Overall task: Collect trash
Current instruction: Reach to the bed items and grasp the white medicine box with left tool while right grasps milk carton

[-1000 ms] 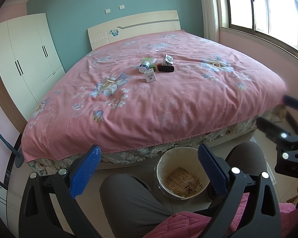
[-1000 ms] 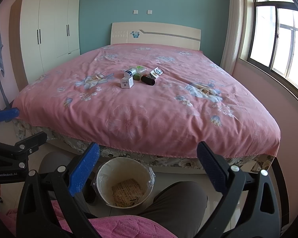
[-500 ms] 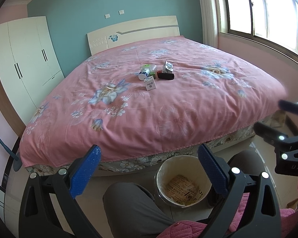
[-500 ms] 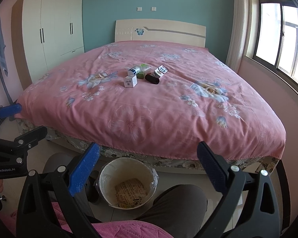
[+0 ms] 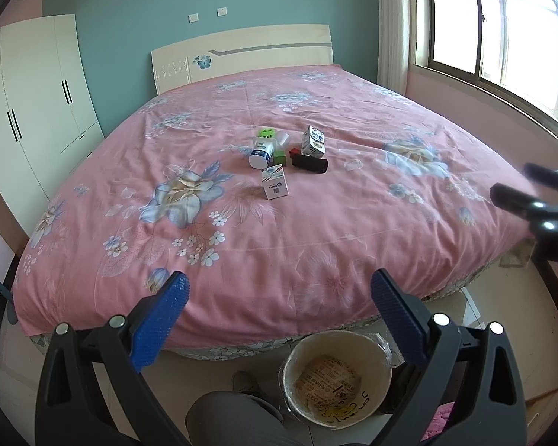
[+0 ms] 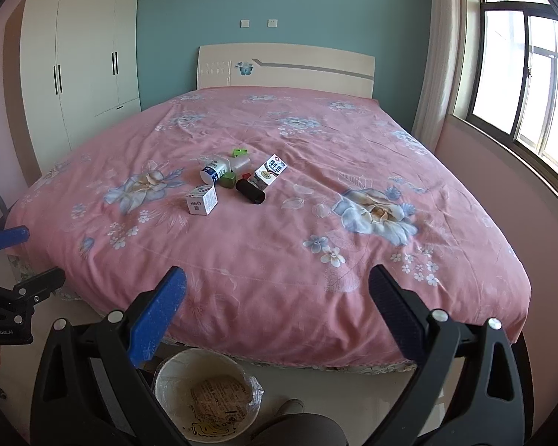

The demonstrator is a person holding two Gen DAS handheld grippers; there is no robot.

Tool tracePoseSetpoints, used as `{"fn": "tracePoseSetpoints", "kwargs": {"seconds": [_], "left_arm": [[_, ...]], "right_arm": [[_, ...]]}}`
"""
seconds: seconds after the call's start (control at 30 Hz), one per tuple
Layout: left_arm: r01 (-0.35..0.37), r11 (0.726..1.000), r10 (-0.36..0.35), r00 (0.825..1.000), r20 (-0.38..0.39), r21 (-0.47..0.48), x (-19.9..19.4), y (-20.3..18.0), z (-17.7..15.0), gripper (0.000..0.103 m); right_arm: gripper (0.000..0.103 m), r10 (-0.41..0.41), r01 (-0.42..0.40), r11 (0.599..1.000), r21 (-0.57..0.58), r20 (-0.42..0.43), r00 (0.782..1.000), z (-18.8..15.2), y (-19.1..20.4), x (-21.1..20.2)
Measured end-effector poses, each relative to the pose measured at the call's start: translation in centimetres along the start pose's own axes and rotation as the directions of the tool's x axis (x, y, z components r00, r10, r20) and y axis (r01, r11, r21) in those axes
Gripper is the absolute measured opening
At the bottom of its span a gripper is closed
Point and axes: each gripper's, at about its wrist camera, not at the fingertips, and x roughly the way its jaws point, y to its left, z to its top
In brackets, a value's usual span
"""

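Trash lies in a cluster mid-bed on the pink floral cover: a small white box point(image 5: 275, 183) point(image 6: 201, 199), a white bottle on its side point(image 5: 262, 151) point(image 6: 214, 168), a black cylinder point(image 5: 310, 163) point(image 6: 250, 191), a milk carton point(image 5: 313, 142) point(image 6: 269, 171) and small green pieces point(image 5: 266, 133). A lined waste bin point(image 5: 336, 377) point(image 6: 206, 392) stands on the floor at the bed's foot. My left gripper point(image 5: 279, 299) and right gripper point(image 6: 277, 297) are open and empty, above the bed's near edge, far from the trash.
The bed point(image 6: 353, 260) fills the middle, with its headboard point(image 6: 286, 67) against the teal wall. A white wardrobe point(image 6: 78, 63) stands at the left, and a window point(image 6: 520, 74) is on the right. The person's knee point(image 5: 234, 420) is beside the bin.
Both grippers have risen and moved forward toward the bed. The trash cluster looks closer and the bin sits lower in both views. Both stay open.
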Motion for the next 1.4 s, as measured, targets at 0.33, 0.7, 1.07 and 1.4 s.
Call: {"fn": "tracePoseSetpoints", "kwargs": {"seconds": [0.33,0.7,1.07,1.4], "left_arm": [[0.023,0.997,-0.029,0.997,-0.072,-0.079,8.7,0.7,7.1,0.099],[0.027,0.988,-0.046,0.991,-0.128,-0.152,17.7,1.2,11.8,0.099],[0.031,0.969,-0.085,0.973,-0.213,-0.244,27.1,2.2,13.1,0.099],[0.052,0.948,-0.143,0.951,-0.275,-0.313,33.6,3.1,12.8,0.099]], "right_arm": [[0.096,0.050,-0.049,0.998,0.032,-0.054,0.997,9.2,-1.5,9.4],[0.096,0.074,-0.063,0.996,0.071,-0.175,0.982,16.2,-1.5,22.8],[0.096,0.085,-0.041,0.989,0.144,-0.312,0.946,19.3,-0.6,37.6],[0.096,0.189,-0.035,0.936,0.350,-0.416,0.889,19.0,-2.0,48.9]]}}
